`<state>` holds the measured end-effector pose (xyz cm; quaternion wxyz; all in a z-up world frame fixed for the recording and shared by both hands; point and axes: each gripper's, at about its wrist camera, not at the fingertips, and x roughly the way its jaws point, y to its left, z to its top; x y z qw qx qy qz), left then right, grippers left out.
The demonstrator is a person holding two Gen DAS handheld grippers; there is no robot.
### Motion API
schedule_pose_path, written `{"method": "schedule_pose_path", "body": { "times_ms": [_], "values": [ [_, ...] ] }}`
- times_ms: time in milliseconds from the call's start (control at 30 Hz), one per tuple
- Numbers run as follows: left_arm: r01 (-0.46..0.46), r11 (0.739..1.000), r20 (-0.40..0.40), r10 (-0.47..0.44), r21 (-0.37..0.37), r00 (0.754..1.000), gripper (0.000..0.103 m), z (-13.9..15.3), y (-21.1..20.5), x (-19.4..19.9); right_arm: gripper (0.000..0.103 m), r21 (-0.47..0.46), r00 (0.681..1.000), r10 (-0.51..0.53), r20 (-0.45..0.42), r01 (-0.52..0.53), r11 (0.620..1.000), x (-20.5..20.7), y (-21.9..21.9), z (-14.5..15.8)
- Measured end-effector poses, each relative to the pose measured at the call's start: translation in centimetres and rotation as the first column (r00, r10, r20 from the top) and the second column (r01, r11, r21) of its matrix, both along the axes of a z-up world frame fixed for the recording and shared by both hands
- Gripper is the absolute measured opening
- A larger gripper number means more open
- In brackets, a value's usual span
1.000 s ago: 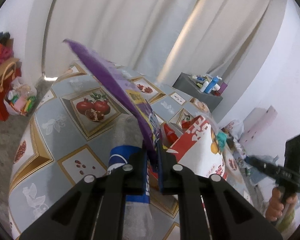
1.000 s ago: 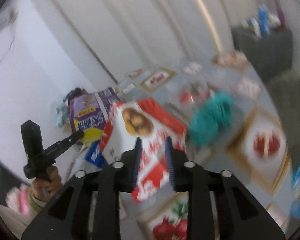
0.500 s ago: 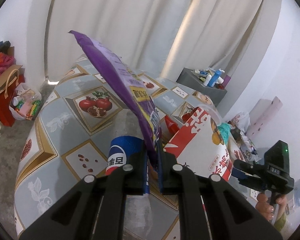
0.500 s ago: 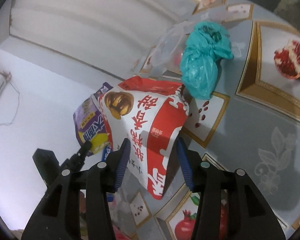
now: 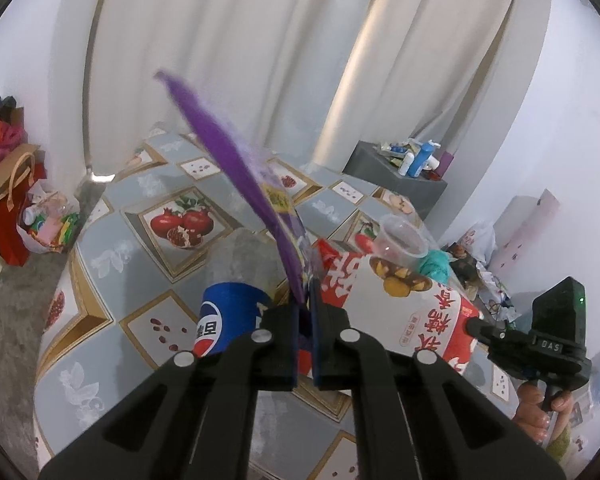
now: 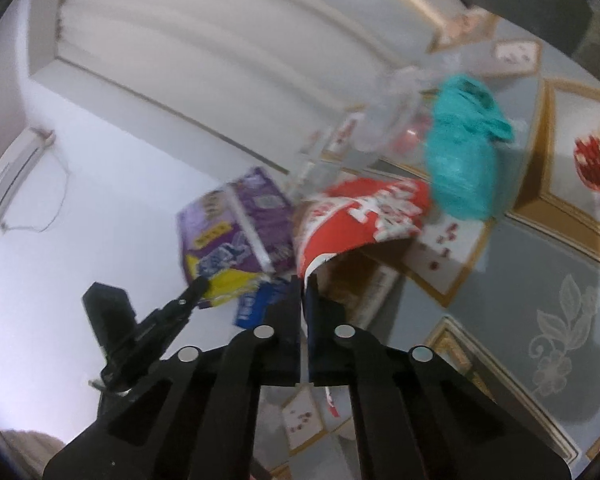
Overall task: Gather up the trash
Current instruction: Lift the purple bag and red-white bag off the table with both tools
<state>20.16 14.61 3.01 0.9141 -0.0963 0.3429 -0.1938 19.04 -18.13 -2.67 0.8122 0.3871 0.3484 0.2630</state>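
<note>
Purple snack bag (image 5: 236, 160) pinched upright in closed L gripper (image 5: 307, 312), red-white snack bag (image 6: 360, 216) edge clamped by closed R gripper (image 6: 303, 300), teal bag (image 6: 460, 160) on patterned tablecloth (image 5: 112, 264)

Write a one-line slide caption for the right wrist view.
Right gripper shut on the red snack bag, purple bag alongside, teal plastic bag behind on the pomegranate-print tablecloth.

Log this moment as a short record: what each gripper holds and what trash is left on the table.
left gripper: shut on purple snack bag, raised above the table
right gripper: shut on red and white snack bag
left on tablecloth: blue wrapper, clear plastic cup, teal plastic bag
</note>
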Motion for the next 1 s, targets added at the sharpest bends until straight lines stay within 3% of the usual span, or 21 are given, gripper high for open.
{"method": "schedule_pose_path", "body": {
  "times_ms": [333,533,800,900,1000],
  "values": [
    [-0.013,1.000,0.045,0.013,-0.015,0.999,0.004,3.1,0.9,-3.1,0.000,0.039,0.990,0.021,0.140,-0.026,0.999,-4.1,-1.2,4.0],
    [-0.006,1.000,0.077,0.008,-0.021,0.997,0.004,5.4,0.7,-5.3,0.000,0.050,0.978,-0.039,0.203,0.030,0.998,-7.5,-4.0,6.3],
    [0.112,0.994,0.150,-0.111,0.003,0.982,0.004,8.9,-3.6,-8.7,0.000,0.041,0.930,-0.224,0.291,0.222,0.974,-13.9,-9.5,8.8],
    [0.202,0.979,0.169,-0.202,0.017,0.965,0.004,9.8,-7.3,-9.7,0.000,0.023,0.897,-0.319,0.305,0.328,0.944,-16.9,-12.3,9.2],
    [0.289,0.957,0.172,-0.291,0.035,0.941,0.004,9.9,-11.2,-10.2,0.000,-0.011,0.846,-0.435,0.308,0.460,0.888,-20.5,-15.4,9.4]
  ]
}}
